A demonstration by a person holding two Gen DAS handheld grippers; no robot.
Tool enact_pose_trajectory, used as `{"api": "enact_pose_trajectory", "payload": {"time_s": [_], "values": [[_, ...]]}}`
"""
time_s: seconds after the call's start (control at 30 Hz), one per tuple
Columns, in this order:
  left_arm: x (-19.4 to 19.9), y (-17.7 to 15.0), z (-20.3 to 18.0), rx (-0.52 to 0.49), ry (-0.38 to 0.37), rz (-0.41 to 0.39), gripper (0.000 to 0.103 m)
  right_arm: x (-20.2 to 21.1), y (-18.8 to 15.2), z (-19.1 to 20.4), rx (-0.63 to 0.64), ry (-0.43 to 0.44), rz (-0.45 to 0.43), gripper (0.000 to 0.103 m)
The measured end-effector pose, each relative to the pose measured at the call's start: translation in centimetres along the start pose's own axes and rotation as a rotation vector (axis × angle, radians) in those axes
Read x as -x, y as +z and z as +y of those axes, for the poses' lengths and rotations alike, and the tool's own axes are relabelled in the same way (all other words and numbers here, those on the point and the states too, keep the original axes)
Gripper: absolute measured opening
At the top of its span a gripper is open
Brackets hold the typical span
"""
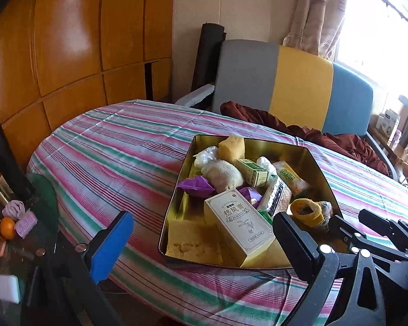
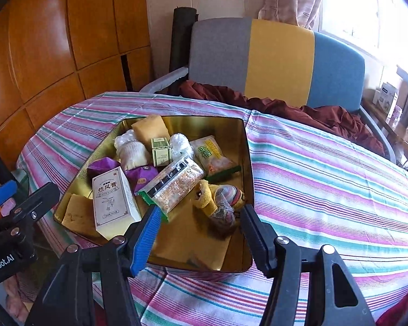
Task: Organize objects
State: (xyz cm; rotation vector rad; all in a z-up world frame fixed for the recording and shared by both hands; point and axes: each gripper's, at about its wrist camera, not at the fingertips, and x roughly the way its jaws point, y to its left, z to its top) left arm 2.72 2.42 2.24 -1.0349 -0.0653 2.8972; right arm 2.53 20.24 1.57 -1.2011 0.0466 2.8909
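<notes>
Nearest the lenses, both grippers hang over the near edge of the striped worktop (image 2: 326,163). Left gripper (image 1: 204,241): jaws spread as wide as they go, nothing between them, one blue pad on the left, the black pad close to the near rim of the tin. Right gripper (image 2: 199,231): jaws part-open, framing the near corner of the tin; nothing pinched, as far as the right wrist view shows.

Just beyond, the gold tin (image 2: 247,146) sits on the worktop, already well loaded. Near end: white carton (image 2: 114,203) leaning on a yellow sponge (image 2: 79,212); a clear snack packet (image 2: 176,184) lying across the middle; a yellow knitted band (image 2: 206,195) touching a wad in clear plastic (image 2: 225,203). Farther in: two purple wrapped sweets (image 2: 103,165), a pale cloth bundle (image 2: 132,152), a small green box (image 2: 160,150), a second packet with green print (image 2: 212,152), another sponge block (image 2: 149,129) against the far wall.

Off to the left, on a dark side surface in the left wrist view: lilac hair rollers (image 1: 24,222), a small orange (image 1: 7,228), a white block (image 1: 7,288), still outside the tin.

Judgement: most of the sorting looks done; those leftovers on the left probably remain.

Behind the worktop: a chair (image 2: 280,59) with a dark red cloth (image 2: 258,103) on it, wooden cupboards, a bright window.
</notes>
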Motion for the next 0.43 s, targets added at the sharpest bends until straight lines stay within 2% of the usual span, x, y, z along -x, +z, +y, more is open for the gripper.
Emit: {"api": "enact_pose_trajectory", "payload": {"time_s": [0.13,0.43], "values": [[-0.2,-0.2,0.3,0.010,-0.004,0.009,0.103,0.2,-0.1,0.5,0.012,0.000,-0.007,0.062],[0.2,-0.6,0.8,0.013,0.001,-0.022,0.103,0.4,-0.1,1.5,0.028,0.008,-0.016,0.062]]}}
